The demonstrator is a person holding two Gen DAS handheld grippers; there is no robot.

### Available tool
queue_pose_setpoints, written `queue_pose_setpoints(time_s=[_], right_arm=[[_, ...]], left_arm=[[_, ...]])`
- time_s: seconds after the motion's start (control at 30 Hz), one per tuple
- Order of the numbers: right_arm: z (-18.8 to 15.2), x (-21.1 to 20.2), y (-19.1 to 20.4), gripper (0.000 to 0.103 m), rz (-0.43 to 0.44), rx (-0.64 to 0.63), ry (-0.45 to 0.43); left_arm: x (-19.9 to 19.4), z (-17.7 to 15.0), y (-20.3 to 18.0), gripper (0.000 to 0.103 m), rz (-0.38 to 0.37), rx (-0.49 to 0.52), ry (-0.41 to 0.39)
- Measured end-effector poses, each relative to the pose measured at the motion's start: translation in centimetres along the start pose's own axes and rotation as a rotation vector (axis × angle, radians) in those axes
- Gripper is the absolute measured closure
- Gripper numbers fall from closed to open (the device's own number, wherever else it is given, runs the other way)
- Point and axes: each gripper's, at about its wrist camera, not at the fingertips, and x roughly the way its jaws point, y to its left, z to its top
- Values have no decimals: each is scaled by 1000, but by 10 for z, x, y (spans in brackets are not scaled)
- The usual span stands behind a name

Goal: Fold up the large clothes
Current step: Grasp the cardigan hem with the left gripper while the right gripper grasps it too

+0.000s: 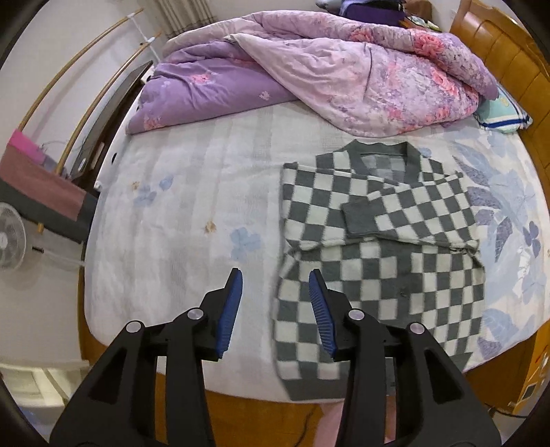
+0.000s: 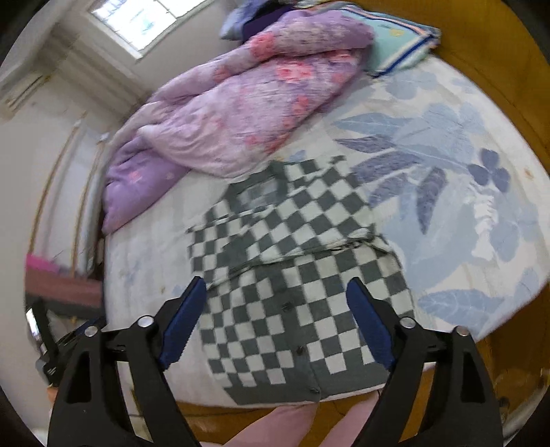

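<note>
cardigan (image 1: 378, 247) sleeves folded; both jaws apart.

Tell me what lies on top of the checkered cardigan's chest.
Both sleeves are folded across the checkered cardigan, one overlapping the other. The chest fabric beneath them is hidden.

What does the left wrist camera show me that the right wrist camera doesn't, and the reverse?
Only the left wrist view shows the white fan beside the bed and the sweater's grey cuff folded across its chest. Only the right wrist view shows the window and the sweater's buttons down the front. Both show the checkered sweater lying on the floral sheet, the purple quilt bunched behind it, the pillow, and each camera's own gripper, left gripper and right gripper, open and empty.
</note>
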Motion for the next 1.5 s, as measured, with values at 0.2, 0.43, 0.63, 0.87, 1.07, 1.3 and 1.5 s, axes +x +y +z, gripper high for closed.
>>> queue_pose_setpoints(time_s=[0.2,0.43,0.63,0.87,1.07,1.3,1.5], right_arm=[[16,14,13,21,-84,2,11],[62,31,24,19,-132,-65,9],[115,65,25,18,-139,-141,54],[176,118,20,14,-139,-216,113],[225,196,9,13,-142,-243,228],[255,290,-5,13,-153,-227,373],[265,368,-35,13,-156,-122,520]], left_arm=[[28,38,32,53,-43,9,24],[55,75,44,43,-133,-32,49],[86,105,41,36,-161,-73,98],[139,153,28,20,-170,-89,172],[200,197,4,13,-263,-90,233],[301,230,-22,13,-234,-64,352],[376,238,-21,13,-215,-70,441]])
